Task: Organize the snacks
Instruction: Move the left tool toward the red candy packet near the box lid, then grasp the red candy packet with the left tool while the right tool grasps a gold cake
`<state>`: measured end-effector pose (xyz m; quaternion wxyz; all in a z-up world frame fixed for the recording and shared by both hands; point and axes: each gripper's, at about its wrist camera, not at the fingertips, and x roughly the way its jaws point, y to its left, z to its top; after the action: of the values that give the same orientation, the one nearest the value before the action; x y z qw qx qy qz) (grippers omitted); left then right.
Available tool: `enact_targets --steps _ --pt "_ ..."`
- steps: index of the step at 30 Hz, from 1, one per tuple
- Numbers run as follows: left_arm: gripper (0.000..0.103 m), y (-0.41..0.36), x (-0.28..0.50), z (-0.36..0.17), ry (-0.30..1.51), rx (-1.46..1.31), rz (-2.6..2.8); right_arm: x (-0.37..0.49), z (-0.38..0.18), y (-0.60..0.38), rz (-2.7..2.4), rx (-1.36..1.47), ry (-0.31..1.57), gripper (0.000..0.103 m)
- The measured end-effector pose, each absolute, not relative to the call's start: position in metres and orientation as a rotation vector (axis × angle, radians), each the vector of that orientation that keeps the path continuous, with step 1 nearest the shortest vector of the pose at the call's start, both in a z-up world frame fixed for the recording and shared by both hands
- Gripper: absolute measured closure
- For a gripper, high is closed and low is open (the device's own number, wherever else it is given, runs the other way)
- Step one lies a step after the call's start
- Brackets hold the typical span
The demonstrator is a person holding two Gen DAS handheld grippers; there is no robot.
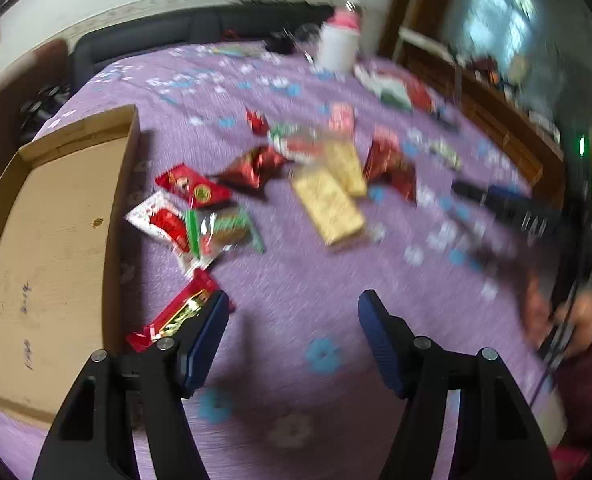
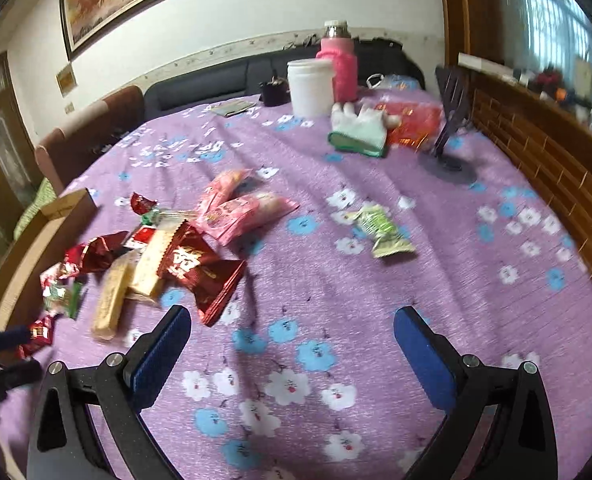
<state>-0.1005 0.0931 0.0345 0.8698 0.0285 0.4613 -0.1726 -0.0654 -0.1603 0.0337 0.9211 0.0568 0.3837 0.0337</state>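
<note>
Left wrist view: the left gripper (image 1: 294, 304) is hovering low over a purple flowered tablecloth (image 1: 296, 272), its two blue-padded fingers spread wide with nothing between them. A red candy packet (image 1: 176, 314) is lying just beside the left finger, partly hidden behind it. To the left, a shallow cardboard box (image 1: 52, 220) is sitting on the cloth with its floor bare. Snacks are lying scattered past the box: a red-and-white packet (image 1: 164, 222), a green-and-red packet (image 1: 228, 228), a flat red packet (image 1: 192, 186), a dark red foil pouch (image 1: 252, 168) and two pale yellow wafer bars (image 1: 331, 196) overlapping side by side. At the right edge the right gripper (image 1: 507, 204) is showing, blurred, held by a hand (image 1: 563, 320). A white jar (image 1: 337, 48) is standing at the far end.

Right wrist view: the right gripper (image 2: 292, 316) is also hanging above the cloth, fingers wide apart and holding nothing. Just ahead of its left finger a dark red pillow packet (image 2: 200, 268) is resting against the wafer bars (image 2: 128, 284). Two pink packets (image 2: 240, 208) are lying further back, and a green packet (image 2: 379, 232) is lying alone, well apart to the right. The box (image 2: 28, 240) is showing at the left edge. At the far end the white jar (image 2: 309, 86) is standing just beside a pink-sleeved flask (image 2: 337, 64), with a glove (image 2: 359, 128) lying near them.
</note>
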Motion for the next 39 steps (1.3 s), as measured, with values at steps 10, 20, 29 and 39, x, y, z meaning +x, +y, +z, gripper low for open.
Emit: enact_targets --steps 10,20,29,39 --pt "0.089 0.103 -0.093 0.018 1.070 0.226 -0.401 -0.068 0.031 -0.173 0.108 0.215 0.786 0.001" --pt "0.074 0.095 -0.093 0.039 1.003 0.195 -0.427 -0.067 0.028 -0.167 0.108 0.185 0.804 0.001" --pt "0.053 0.122 -0.069 0.031 1.058 0.318 -0.372 -0.067 0.028 -0.167 0.102 0.180 0.804 0.001" --pt "0.084 0.112 -0.076 0.020 1.099 0.308 -0.412 -0.068 0.029 -0.167 0.102 0.176 0.800 0.001"
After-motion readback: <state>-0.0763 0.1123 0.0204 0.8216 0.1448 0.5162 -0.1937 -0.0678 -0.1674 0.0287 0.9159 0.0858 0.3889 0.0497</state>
